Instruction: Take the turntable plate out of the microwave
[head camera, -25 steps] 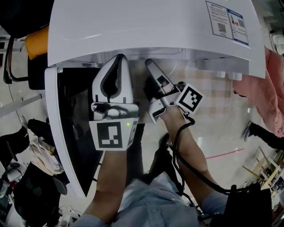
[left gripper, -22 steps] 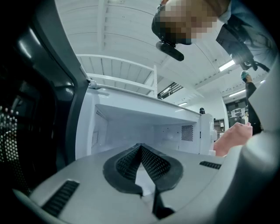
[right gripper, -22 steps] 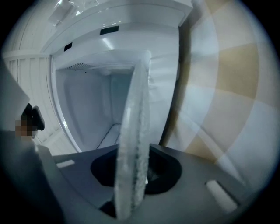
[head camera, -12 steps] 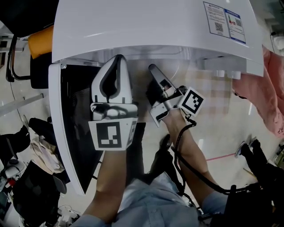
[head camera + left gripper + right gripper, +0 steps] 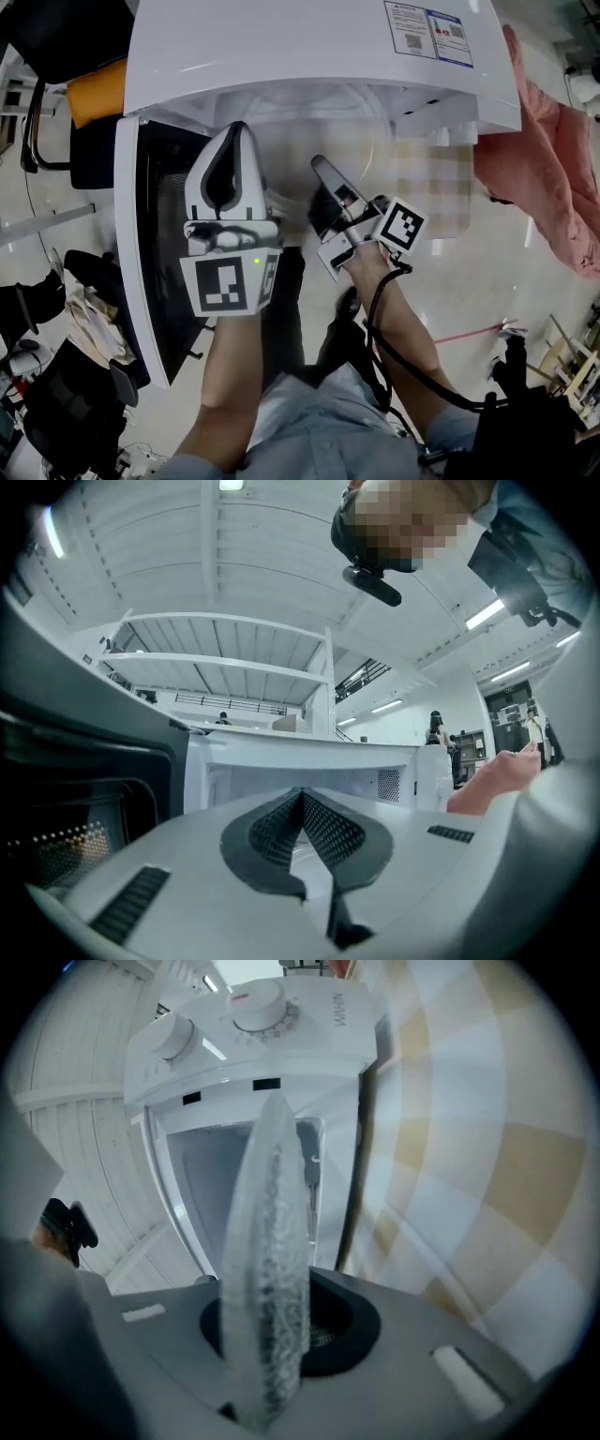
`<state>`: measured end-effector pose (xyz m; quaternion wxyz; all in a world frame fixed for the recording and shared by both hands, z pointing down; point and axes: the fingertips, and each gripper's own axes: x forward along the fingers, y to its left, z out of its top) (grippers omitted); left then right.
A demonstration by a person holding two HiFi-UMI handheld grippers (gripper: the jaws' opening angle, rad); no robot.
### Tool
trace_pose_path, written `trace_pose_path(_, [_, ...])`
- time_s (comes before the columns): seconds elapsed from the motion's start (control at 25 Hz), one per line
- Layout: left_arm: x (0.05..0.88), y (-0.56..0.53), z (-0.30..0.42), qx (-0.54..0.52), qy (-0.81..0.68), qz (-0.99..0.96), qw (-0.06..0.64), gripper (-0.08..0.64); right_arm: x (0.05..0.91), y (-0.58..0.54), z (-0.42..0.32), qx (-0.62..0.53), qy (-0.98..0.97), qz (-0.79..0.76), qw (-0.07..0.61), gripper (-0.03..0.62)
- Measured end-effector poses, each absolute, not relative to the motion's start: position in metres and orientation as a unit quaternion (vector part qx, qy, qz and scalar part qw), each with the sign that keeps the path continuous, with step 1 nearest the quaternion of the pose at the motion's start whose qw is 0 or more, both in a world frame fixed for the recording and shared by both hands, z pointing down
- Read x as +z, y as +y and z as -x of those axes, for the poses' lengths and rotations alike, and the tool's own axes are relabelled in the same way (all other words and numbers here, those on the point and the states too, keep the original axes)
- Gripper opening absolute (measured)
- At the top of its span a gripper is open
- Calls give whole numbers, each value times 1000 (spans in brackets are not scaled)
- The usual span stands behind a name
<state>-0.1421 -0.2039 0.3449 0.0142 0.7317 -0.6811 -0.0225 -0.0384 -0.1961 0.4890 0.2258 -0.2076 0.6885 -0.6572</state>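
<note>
Plate [image 5: 270, 1269] is showing edge-on in the right gripper view. The right gripper [image 5: 323, 173] is pinching the plate's glass rim, its jaws having just been closing on it. The plate is hanging level at the front edge of the white microwave [image 5: 309, 47], at the mouth of the open cavity. The left gripper [image 5: 302, 799] is pointing toward that cavity too, its jaws pressing together on nothing. The door [image 5: 150, 244] is standing open along the microwave's left edge.

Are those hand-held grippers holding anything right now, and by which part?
The right hand-held gripper pinches the glass turntable plate by its rim; the left hand-held gripper is shut and empty.
</note>
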Motion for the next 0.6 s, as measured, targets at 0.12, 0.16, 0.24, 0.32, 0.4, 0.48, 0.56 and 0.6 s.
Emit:
trace_pose_path(0.12, [335, -193, 138, -16, -680, -733, 9, 6, 478, -185, 30, -659, 686, 206, 230, 28])
trace_pose_path(0.16, [333, -189, 137, -14, -680, -733, 10, 6, 474, -181, 27, -658, 686, 206, 231, 28])
trace_pose_path(0.24, [326, -180, 135, -12, -682, -731, 10, 6, 464, -174, 21, -656, 689, 205, 232, 28])
trace_pose_path(0.32, [319, -171, 132, -11, -684, -729, 11, 6, 454, -165, 15, -653, 691, 205, 232, 28])
trace_pose_path(0.4, [311, -162, 129, -11, -686, -728, 12, 6, 444, -156, 10, -654, 690, 204, 233, 28])
trace_pose_path(0.48, [302, -154, 124, -12, -686, -727, 12, 6, 433, -146, 5, -656, 688, 203, 235, 28])
trace_pose_path(0.56, [291, -147, 119, -14, -685, -728, 9, 6, 421, -137, 0, -656, 689, 202, 235, 28])
trace_pose_path(0.6, [285, -144, 117, -15, -684, -729, 6, 6, 415, -132, -2, -655, 690, 201, 235, 28])
